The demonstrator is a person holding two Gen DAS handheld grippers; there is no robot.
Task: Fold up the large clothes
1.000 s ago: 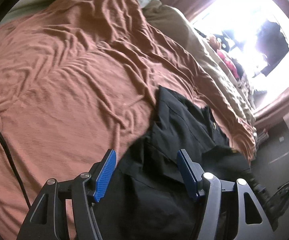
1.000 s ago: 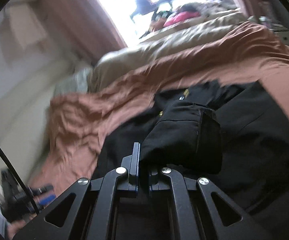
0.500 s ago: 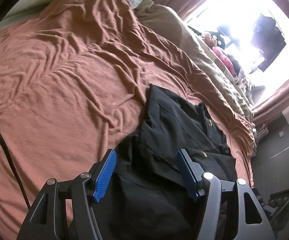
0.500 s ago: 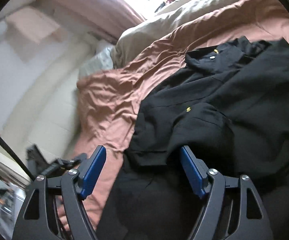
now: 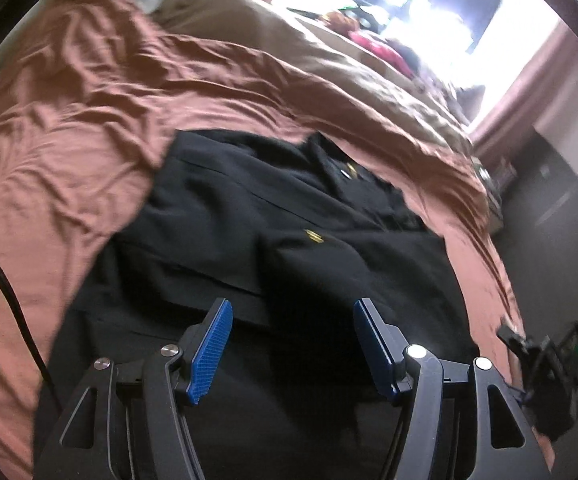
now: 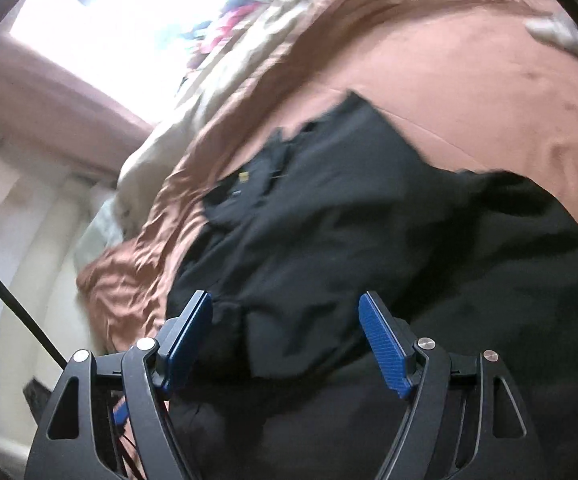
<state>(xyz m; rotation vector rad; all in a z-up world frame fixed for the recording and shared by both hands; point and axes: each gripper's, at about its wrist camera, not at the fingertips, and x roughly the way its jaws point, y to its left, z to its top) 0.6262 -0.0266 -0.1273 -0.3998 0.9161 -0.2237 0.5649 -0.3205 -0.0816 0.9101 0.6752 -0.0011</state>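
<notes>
Currently, in the left wrist view, the left hand-held gripper (image 5: 291, 344) hovers with its blue pads spread wide and nothing between them, just above a black jacket (image 5: 273, 232) that lies on the rust-coloured bedsheet (image 5: 69, 128) of the bed. The jacket sits toward the near edge of the bed, with small gold buttons showing on its front and one layer of cloth lying over another. A beige duvet (image 5: 329, 56) is bunched along the far edge, under a bright window.

From the right wrist view, the right hand-held gripper (image 6: 287, 342) is likewise open and empty, poised over the same black jacket (image 6: 329, 220); a folded flap of cloth lies just ahead of its pads. This picture is smeared by motion, so the flap may be a sleeve, though that cannot be settled.

Judging by both, the fold is partway: some cloth is laid inward and neither tool has a hold. The next move calls for picking an outer edge or hem, closing on it, and carrying it across without dragging the layers beneath.
</notes>
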